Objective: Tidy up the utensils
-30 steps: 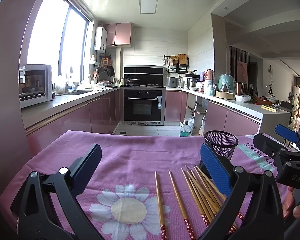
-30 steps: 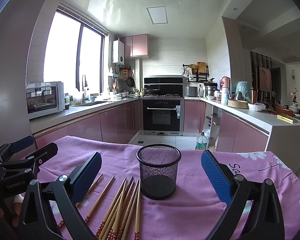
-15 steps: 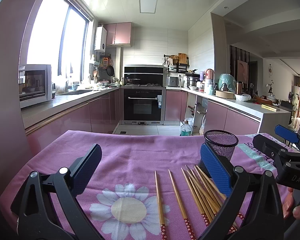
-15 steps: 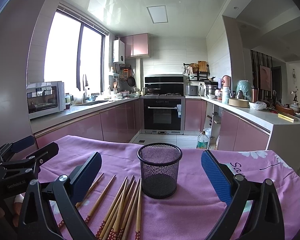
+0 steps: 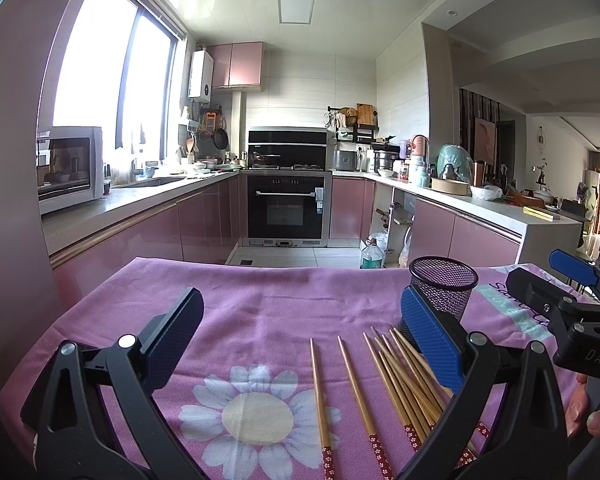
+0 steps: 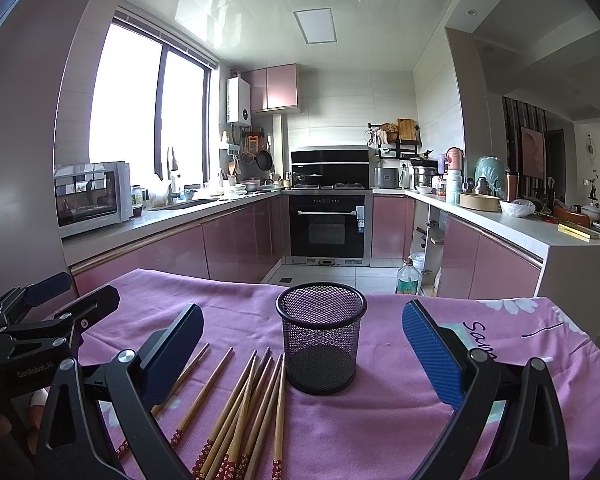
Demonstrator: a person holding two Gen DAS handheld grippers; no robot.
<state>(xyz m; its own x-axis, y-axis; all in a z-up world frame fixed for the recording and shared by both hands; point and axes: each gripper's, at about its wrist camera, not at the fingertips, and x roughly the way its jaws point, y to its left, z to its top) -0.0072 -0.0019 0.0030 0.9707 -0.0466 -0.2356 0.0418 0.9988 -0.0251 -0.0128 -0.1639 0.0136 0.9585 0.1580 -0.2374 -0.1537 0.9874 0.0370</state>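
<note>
No change, I hover | left gripper (image 5: 300, 332) wide, empty | right gripper (image 6: 302, 344) wide, mesh cup (image 6: 321, 344) ahead | chopsticks (image 6: 244, 404) below-left, unpicked

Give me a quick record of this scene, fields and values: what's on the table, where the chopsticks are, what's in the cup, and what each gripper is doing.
surface: table with a pink flowered cloth
chopsticks: lying flat on the cloth, loosely bunched, left of the cup
mesh cup: upright, black, nothing inside it
left gripper: jaws wide open, holding nothing, above the cloth
right gripper: jaws wide open, holding nothing, cup between them
task state: no chopstick in the cup yet
</note>
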